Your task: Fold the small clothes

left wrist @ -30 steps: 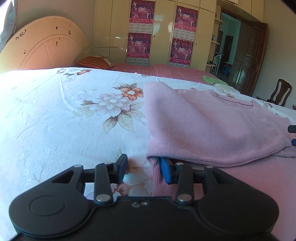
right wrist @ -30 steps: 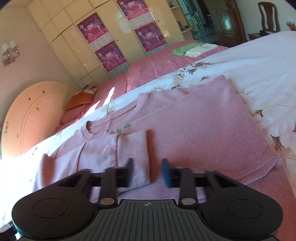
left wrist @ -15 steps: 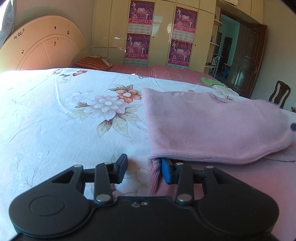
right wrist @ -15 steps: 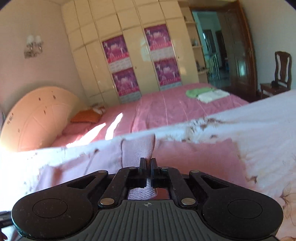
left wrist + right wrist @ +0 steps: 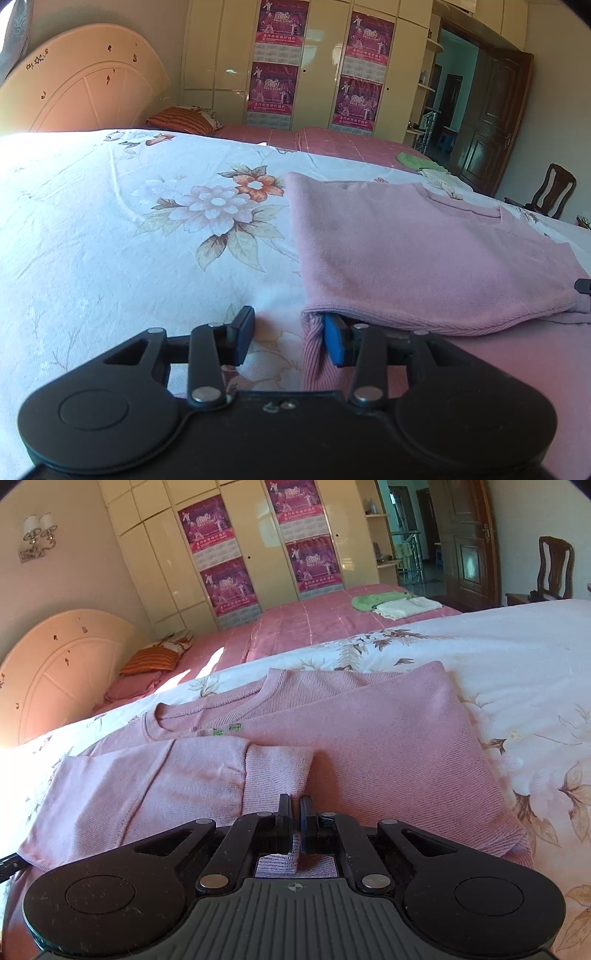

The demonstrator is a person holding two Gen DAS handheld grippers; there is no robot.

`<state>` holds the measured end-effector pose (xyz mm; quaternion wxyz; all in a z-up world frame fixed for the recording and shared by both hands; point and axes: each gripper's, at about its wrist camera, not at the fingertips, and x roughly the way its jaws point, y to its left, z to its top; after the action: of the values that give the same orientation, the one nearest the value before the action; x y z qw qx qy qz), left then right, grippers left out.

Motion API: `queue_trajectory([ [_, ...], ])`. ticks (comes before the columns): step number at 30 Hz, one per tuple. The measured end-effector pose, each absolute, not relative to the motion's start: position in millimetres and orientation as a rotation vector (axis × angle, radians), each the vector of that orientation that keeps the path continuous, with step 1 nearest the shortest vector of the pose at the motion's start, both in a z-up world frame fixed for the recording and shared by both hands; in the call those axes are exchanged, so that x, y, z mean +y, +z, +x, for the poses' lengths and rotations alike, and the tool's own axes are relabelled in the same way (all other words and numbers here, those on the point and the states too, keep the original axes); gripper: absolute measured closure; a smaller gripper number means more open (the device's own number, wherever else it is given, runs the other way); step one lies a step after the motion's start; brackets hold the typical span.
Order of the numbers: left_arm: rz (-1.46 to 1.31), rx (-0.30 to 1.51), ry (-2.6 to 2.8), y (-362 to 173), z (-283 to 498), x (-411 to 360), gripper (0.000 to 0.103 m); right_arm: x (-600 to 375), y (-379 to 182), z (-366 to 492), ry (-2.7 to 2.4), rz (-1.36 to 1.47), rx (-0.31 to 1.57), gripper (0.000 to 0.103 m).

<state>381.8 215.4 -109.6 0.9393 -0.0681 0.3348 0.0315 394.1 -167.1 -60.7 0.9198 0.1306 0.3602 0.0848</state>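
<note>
Bed with white floral-print sheet point(image 5: 110, 229), carrying pink knitted sweater point(image 5: 369, 746). Far: cream wardrobe point(image 5: 166, 572), purple posters point(image 5: 279, 55), dark wooden door point(image 5: 491, 122). Right gripper point(image 5: 294, 812): jaws pinching sleeve cuff point(image 5: 277, 771). Left gripper point(image 5: 288, 334): jaws spread astride sweater's edge.

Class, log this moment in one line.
right gripper: jaws shut on sweater cuff | left gripper: jaws open at sweater corner

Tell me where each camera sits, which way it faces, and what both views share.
Left wrist: on the left gripper, low at the pink sweater edge, facing the wardrobe; jaws open, no fabric pinched.
Right wrist: on the right gripper, over the sweater, facing the same wardrobe; jaws shut on the sweater's cuff.
Shared: sweater, floral bedspread, wardrobe posters, headboard, chair.
</note>
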Motion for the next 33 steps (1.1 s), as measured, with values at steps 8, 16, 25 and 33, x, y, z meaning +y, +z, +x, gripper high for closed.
queue_trajectory([
  [8, -0.083, 0.552, -0.021, -65.7, 369.5, 192.0, 0.031, -166.7, -37.7, 390.6, 0.197, 0.231, 0.705, 0.1],
  [16, -0.016, 0.729, -0.144, -109.3, 401.5, 153.7, 0.027, -143.1, -52.1, 379.8, 0.26, 0.183, 0.81, 0.096],
  [25, -0.128, 0.611, -0.135, -94.5, 405.5, 142.8, 0.03, -154.5, -65.2, 403.5, 0.216, 0.337, 0.815, 0.047],
  [33, -0.101, 0.609, -0.033, -104.2, 403.6, 142.7, 0.037, -138.1, -45.3, 429.9, 0.286, 0.303, 0.789, 0.096],
])
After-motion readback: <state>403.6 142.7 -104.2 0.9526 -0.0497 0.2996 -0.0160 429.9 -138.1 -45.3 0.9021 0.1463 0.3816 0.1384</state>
